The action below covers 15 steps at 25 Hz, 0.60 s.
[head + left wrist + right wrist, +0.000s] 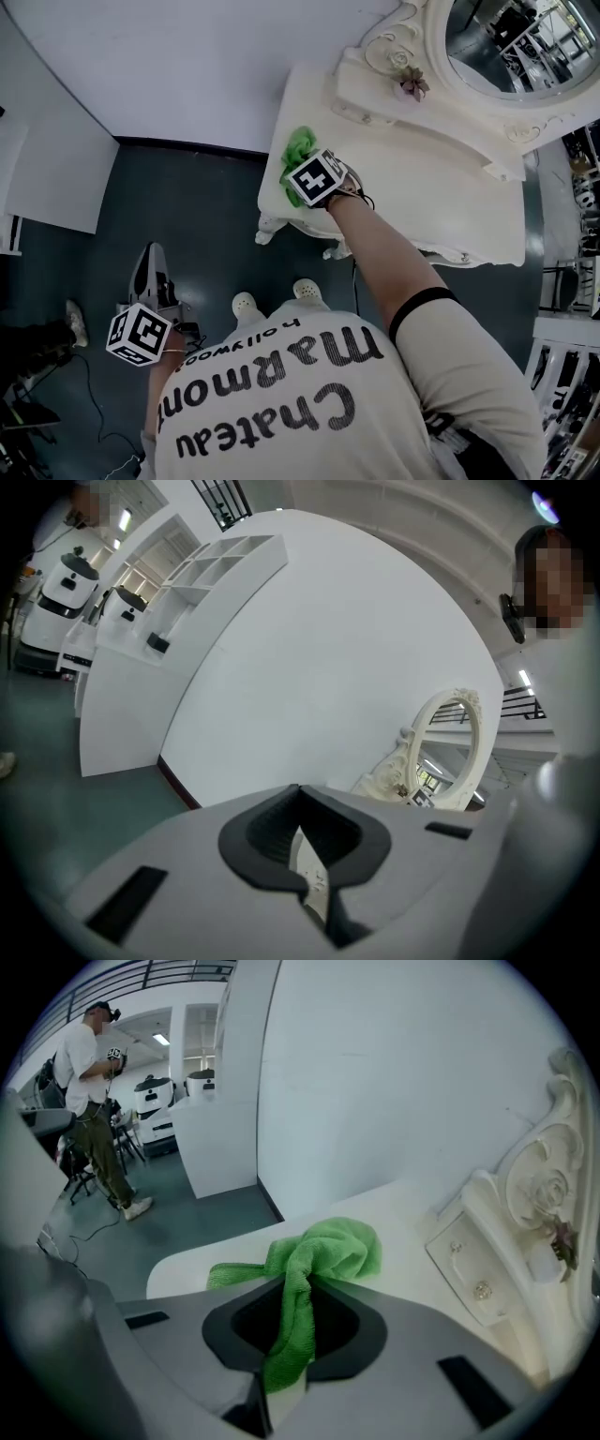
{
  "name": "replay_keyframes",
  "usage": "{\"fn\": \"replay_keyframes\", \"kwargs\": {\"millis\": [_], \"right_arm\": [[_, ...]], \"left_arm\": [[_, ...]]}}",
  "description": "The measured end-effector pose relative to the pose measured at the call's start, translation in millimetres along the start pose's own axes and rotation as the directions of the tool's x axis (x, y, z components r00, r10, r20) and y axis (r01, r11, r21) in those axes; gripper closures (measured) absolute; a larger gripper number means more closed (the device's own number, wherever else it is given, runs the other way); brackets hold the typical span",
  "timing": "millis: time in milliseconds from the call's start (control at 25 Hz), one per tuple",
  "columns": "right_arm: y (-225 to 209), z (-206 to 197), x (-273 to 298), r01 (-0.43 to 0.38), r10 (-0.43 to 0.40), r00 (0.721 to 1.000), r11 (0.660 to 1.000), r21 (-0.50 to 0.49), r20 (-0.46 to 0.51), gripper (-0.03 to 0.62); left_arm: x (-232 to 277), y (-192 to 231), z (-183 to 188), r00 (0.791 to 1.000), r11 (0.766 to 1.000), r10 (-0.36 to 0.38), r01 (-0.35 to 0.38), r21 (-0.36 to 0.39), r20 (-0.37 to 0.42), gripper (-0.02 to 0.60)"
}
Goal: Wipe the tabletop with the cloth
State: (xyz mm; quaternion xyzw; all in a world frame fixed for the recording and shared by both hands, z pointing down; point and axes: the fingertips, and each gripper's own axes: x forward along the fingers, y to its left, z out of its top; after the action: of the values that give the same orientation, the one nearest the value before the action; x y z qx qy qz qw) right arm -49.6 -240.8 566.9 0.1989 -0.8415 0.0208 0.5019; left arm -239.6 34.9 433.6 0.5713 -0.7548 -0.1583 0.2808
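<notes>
A crumpled green cloth [298, 150] lies on the left end of the cream dressing-table top [412, 187]. My right gripper [305, 171] is over it, marker cube facing up, shut on the cloth. In the right gripper view, a strip of the cloth [323, 1251] runs back between the jaws of the right gripper [292, 1326], and the rest is bunched on the tabletop [403, 1213] just ahead. My left gripper [153, 258] hangs low at my left side over the floor. In its own view the left gripper [305, 855] is shut with nothing in it.
An oval mirror [511, 42] in an ornate frame stands at the table's back, with a small potted plant [412, 86] and little drawers [469, 1260] beside it. A curved white wall rises behind. A person [89, 1101] stands far off; cables lie on the dark floor [216, 216].
</notes>
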Motion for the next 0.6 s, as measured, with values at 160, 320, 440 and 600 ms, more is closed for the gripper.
{"fn": "replay_keyframes", "kwargs": {"millis": [160,320,440,600], "right_arm": [[-19,-20,-8,0.000,0.000,1.000,1.000,0.027,0.009,0.530],[-40,-42,-18,0.002,-0.004,1.000,0.998,0.066,0.029,0.530],[-52,-56,-24,0.017,-0.021,0.999,0.996,0.087,0.048,0.530],[-66,-76,-34,0.037,-0.043,0.998,0.993,0.113,0.053,0.531]], "left_arm": [[12,-20,-20,0.999,1.000,-0.016,0.016,-0.008,-0.027,0.574],[27,-39,-33,0.998,0.999,-0.047,0.046,-0.017,-0.040,0.574],[37,-50,-42,0.996,0.998,-0.065,0.064,-0.022,-0.056,0.574],[51,-63,-51,0.992,0.995,-0.095,0.094,-0.017,-0.079,0.574]]}}
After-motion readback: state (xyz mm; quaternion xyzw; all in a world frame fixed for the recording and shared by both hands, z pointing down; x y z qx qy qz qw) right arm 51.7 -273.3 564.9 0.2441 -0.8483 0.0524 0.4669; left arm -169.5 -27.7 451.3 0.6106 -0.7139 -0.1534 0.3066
